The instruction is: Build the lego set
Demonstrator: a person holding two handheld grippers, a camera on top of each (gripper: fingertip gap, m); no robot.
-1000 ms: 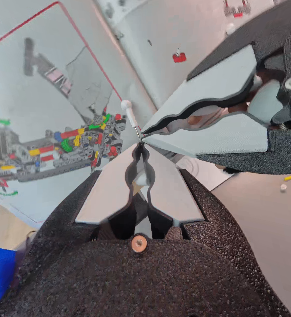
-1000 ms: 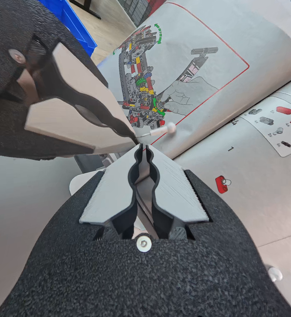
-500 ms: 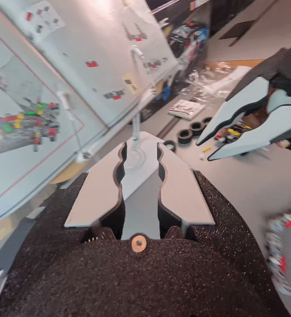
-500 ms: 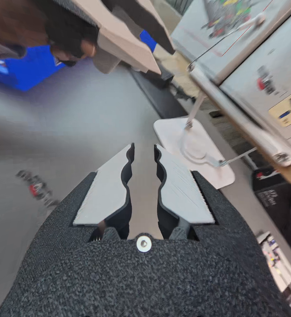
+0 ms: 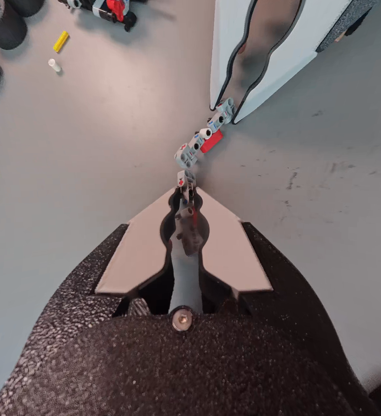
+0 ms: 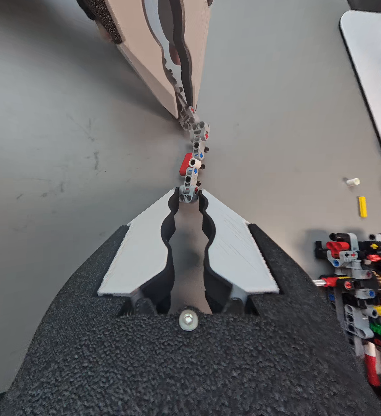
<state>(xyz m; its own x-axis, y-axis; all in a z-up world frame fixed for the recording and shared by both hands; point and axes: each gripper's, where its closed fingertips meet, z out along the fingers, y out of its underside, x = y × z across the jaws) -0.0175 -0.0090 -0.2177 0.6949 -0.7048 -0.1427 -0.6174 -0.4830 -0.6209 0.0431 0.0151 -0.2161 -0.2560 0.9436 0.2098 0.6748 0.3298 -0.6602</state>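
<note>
My left gripper [image 5: 186,190] is shut on a grey lego beam assembly [image 5: 186,180]. Most of it lies hidden between the fingers and its tip sticks out. My right gripper [image 6: 188,192] is shut on the near end of a second grey chain of connectors [image 6: 195,146], which carries a red piece [image 6: 185,163] and a white pin [image 6: 195,163]. The two grippers face each other low over the grey table. The free ends of the two assemblies meet or nearly touch between them [image 6: 196,126]. The right gripper also shows in the left wrist view [image 5: 223,116].
A larger, many-coloured lego model [image 6: 365,281] lies at my right. A loose yellow axle [image 6: 362,206] and a white pin [image 6: 353,181] lie beyond it. Black tyres [image 5: 3,29] and a white stand base [image 6: 369,67] sit at the far edge. The left gripper's tips are roughly 7 cm from the right gripper's. Both grippers' tips are roughly 20 cm from the loose yellow axle [image 6: 362,206]. Look for it in the left wrist view [image 5: 59,41] too.
Both grippers left the instruction book's page clip, opened, swung down to the table, and now are shut on the grey assemblies, tip to tip.
</note>
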